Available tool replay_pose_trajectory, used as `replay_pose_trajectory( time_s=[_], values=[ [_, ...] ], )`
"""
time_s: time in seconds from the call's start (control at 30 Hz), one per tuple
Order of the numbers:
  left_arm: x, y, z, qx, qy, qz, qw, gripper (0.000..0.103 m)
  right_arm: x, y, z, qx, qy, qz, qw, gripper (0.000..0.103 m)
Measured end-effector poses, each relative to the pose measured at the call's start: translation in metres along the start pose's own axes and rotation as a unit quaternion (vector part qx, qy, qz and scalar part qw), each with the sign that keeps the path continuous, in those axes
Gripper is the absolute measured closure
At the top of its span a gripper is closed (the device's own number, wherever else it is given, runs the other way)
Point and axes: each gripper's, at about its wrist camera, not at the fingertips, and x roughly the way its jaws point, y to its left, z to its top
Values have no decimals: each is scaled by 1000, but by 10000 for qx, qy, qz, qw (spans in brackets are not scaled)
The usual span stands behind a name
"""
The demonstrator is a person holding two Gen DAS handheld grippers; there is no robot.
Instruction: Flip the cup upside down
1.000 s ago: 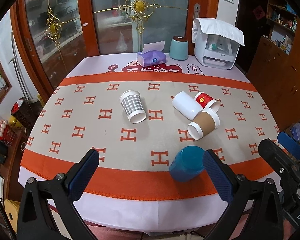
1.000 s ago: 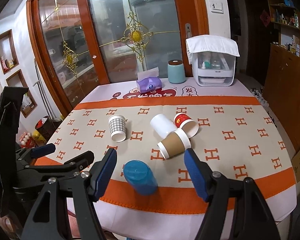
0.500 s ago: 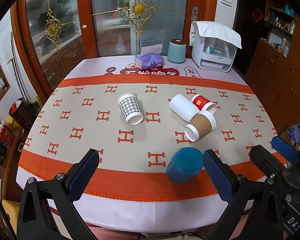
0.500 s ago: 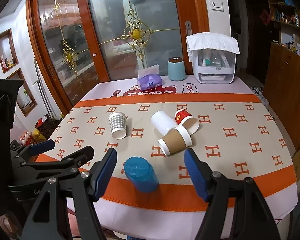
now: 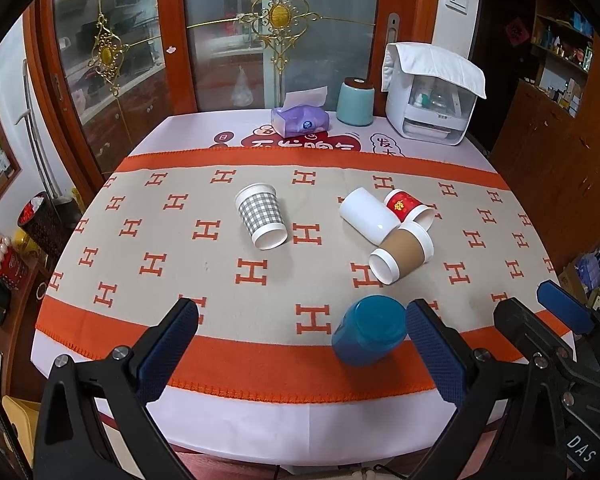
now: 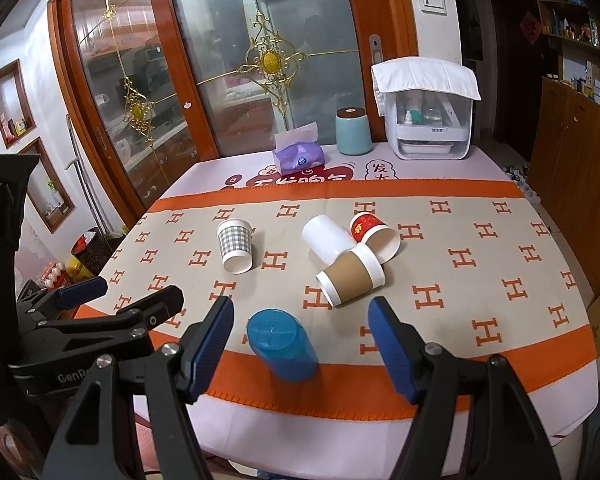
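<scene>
A blue plastic cup stands upside down near the table's front edge; it also shows in the right wrist view. Four paper cups lie on their sides farther back: a grey checked cup, a white cup, a red cup and a brown-sleeved cup. My left gripper is open and empty, held back from the table's front edge. My right gripper is open and empty, with the blue cup between its fingers in view but ahead of them.
At the table's back stand a purple tissue box, a teal canister and a white appliance under a cloth. Glass doors are behind. A wooden cabinet is at the right.
Both grippers have drawn back slightly from the table, still open. The cups have not moved.
</scene>
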Motion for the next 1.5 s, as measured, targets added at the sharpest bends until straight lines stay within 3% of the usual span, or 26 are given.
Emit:
replay_pose_trajectory(
  time_s=[1.5],
  values=[
    [1, 2, 3, -64, 27, 35, 10000, 1, 5, 0, 2, 14, 46, 74, 10000, 33]
  ],
)
